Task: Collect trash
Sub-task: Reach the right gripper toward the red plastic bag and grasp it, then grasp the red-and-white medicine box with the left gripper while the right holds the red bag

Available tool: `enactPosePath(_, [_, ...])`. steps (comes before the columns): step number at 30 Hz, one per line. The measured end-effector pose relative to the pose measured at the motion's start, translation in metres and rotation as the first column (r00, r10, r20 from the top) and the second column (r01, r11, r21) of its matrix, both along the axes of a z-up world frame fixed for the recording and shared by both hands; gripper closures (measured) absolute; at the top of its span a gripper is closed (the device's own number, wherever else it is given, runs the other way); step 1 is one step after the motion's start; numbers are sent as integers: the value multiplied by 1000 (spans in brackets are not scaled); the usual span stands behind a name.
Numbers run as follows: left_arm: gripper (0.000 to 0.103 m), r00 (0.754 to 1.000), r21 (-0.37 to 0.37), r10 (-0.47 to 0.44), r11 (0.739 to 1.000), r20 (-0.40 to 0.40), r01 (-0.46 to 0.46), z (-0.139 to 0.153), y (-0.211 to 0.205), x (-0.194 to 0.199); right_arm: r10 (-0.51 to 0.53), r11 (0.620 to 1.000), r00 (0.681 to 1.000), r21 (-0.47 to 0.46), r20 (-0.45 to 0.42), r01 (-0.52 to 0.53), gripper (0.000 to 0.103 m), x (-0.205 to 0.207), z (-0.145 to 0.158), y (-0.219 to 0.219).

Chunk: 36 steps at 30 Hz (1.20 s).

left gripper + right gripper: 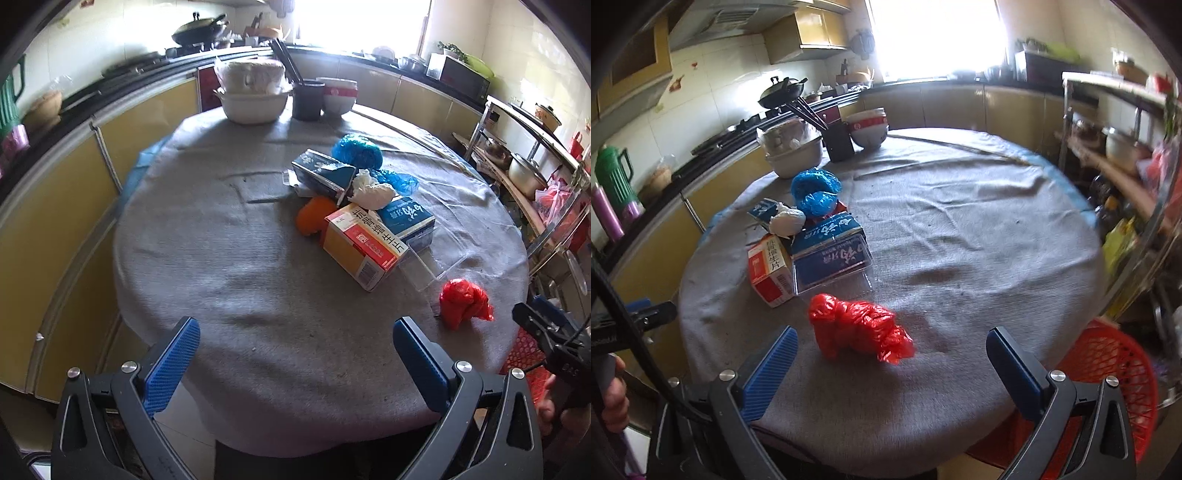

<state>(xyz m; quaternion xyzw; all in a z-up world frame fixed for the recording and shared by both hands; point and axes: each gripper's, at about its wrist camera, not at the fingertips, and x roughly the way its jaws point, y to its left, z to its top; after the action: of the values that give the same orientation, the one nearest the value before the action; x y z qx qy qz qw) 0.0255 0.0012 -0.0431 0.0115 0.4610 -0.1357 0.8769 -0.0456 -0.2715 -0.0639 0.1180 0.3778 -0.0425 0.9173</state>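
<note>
A pile of trash lies on the round grey-clothed table: an orange-and-white box, blue cartons, a white crumpled wad, blue plastic bags and an orange object. A crumpled red plastic bag lies apart, near the front edge, and shows in the left wrist view. My right gripper is open, with the red bag just ahead between its fingers. My left gripper is open and empty over the table's near edge. A red mesh basket stands beside the table at right.
Bowls, a dark cup with chopsticks and a covered white pot stand at the table's far edge. A clear plastic tray lies by the boxes. Kitchen counters curve around behind; a metal rack stands at right.
</note>
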Motion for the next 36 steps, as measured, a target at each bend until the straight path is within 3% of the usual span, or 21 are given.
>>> enactPosePath(7, [0, 996, -75, -7, 997, -91, 0, -1, -15, 39, 102, 993, 995, 53, 13, -103, 11, 26, -15, -7])
enactPosePath(13, [0, 983, -135, -26, 991, -184, 1, -8, -43, 75, 184, 978, 983, 105, -24, -181, 26, 45, -36, -6])
enactPosePath(15, [0, 976, -152, -32, 988, -216, -1, -13, -52, 85, 210, 972, 977, 118, -47, -203, 41, 49, -45, -2])
enactPosePath(17, [0, 970, -160, -22, 987, -242, -17, -18, -58, 94, 232, 966, 970, 132, -70, -221, 49, 51, -54, 1])
enactPosePath(21, [0, 956, -193, -1, 980, -294, -58, -27, -63, 109, 235, 965, 971, 135, -48, -227, 50, 49, -57, 5])
enactPosePath(23, [5, 947, -209, 11, 975, -322, -82, -32, -66, 117, 234, 964, 971, 142, -39, -227, 51, 48, -59, 5])
enactPosePath(31, [8, 910, -217, 58, 963, -410, -160, -54, -76, 127, 236, 959, 971, 166, -26, -228, 51, 45, -64, 5])
enactPosePath(33, [14, 908, -211, 64, 964, -414, -164, -58, -77, 127, 237, 959, 971, 165, -25, -230, 51, 44, -65, 7])
enactPosePath(35, [31, 896, -203, 66, 964, -438, -171, -65, -76, 128, 240, 960, 970, 151, -26, -234, 51, 44, -65, 9])
enactPosePath(36, [33, 887, -219, 60, 959, -458, -178, -69, -74, 128, 241, 961, 970, 147, -27, -235, 51, 45, -65, 9])
